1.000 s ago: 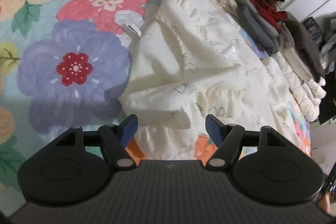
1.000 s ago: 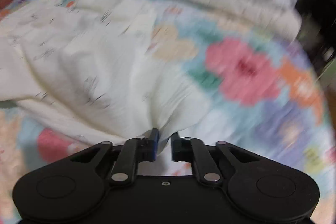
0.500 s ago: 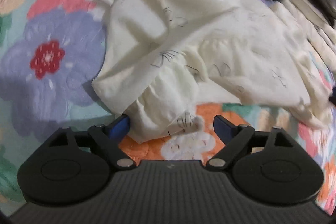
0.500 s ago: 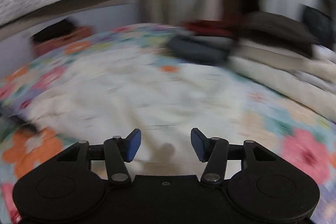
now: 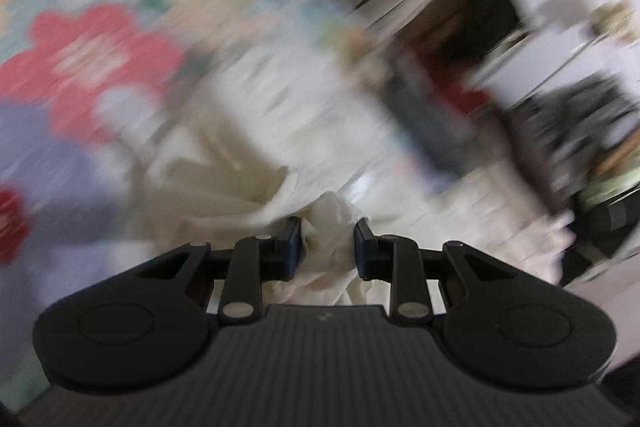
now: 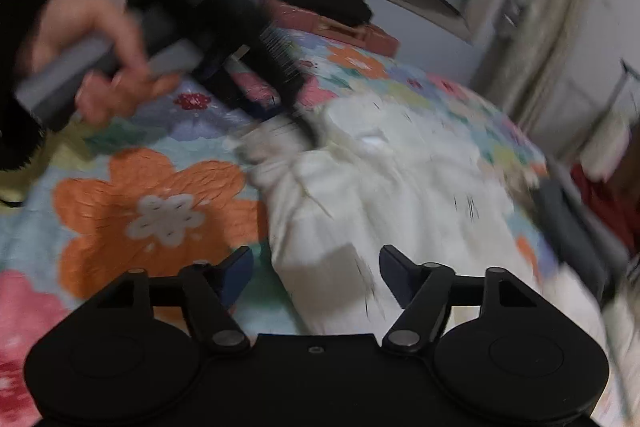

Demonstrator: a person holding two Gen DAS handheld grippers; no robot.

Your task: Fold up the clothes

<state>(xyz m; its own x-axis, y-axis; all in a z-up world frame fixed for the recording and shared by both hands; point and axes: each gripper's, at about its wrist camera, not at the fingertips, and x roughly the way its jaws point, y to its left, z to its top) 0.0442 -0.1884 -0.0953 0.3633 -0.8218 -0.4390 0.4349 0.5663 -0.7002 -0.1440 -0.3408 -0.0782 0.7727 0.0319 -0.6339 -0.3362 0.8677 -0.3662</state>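
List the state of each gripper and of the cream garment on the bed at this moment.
Left gripper: shut on a bunch of the garment.
Right gripper: open, holding nothing, over the garment's near edge.
Cream garment: crumpled on the floral bedspread, one part gathered in the left gripper.
Hand: wrapped around the left gripper's handle.

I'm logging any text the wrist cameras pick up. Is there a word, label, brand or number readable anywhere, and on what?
No readable text in either view.
Left claw body: a tiny pale mark near its front edge, too small to read.
Cream garment: a small white tag, blurred, nothing legible.
Floral bedspread: pattern only, no lettering.
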